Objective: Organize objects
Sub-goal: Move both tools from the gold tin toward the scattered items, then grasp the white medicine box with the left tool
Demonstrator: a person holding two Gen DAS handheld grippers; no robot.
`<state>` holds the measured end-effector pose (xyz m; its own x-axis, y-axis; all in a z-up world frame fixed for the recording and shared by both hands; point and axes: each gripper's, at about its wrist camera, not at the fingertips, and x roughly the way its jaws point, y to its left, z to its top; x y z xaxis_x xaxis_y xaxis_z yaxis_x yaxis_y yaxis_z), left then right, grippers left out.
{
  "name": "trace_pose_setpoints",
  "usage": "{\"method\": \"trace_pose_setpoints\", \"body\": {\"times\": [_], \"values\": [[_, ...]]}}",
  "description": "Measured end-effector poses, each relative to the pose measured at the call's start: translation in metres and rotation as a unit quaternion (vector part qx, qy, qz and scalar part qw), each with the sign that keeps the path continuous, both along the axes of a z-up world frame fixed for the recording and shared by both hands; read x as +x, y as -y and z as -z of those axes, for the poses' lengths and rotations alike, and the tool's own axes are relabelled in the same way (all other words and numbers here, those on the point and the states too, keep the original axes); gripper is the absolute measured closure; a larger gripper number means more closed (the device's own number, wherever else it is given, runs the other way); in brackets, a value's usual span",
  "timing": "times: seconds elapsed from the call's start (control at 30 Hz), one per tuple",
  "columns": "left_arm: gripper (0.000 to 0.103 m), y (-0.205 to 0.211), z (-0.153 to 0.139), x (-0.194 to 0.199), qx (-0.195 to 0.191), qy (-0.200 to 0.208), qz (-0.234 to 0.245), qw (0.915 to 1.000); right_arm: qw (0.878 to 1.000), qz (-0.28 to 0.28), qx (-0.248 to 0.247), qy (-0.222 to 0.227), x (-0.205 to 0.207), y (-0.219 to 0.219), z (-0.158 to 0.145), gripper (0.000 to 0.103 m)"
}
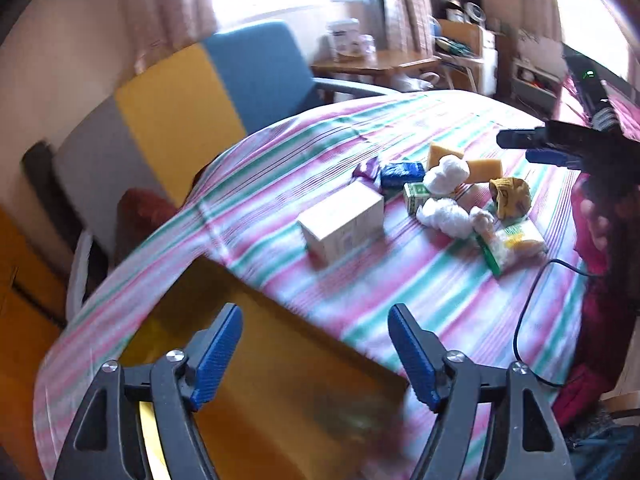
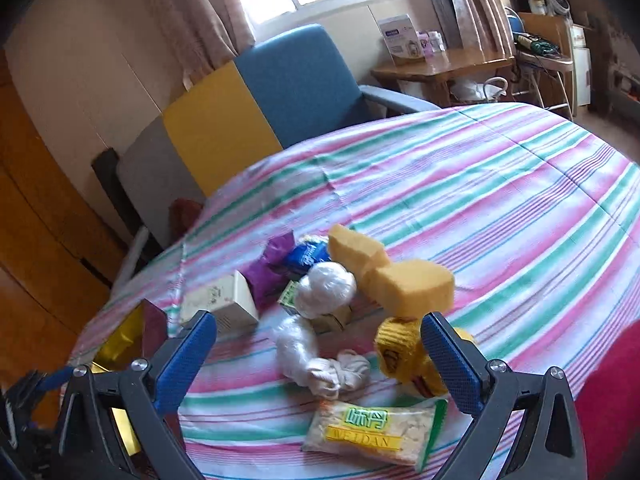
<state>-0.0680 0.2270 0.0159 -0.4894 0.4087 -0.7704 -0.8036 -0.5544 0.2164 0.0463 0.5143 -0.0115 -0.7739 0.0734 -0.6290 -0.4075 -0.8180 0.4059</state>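
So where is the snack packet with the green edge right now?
In the right wrist view the snack packet lies flat on the striped bedspread, low and centre, nearest the camera, just in front of the white knotted cloth and beside the yellow bag.

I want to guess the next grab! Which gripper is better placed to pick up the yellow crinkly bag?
Probably the right gripper. Its open jaws already sit around the pile, with the yellow bag beside one finger. The left gripper is open too, but over the golden box, far from the bag.
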Motion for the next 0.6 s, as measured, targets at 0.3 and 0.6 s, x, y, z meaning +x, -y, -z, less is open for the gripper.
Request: {"method": "trace_pose_setpoints", "body": {"times": [0.3,0.6], "values": [[0.019,-0.089,0.043,-0.058,-0.087,0.002,0.071,0.9937,0.999,-0.031,-0.023,-0.012,-0.002,0.001,0.003,0.0],[0.019,-0.134,0.076,-0.101,-0.138,0.045,0.107,0.9837,0.998,-0.031,-0.052,-0.018,-0.002,-0.006,0.007,0.0]]}}
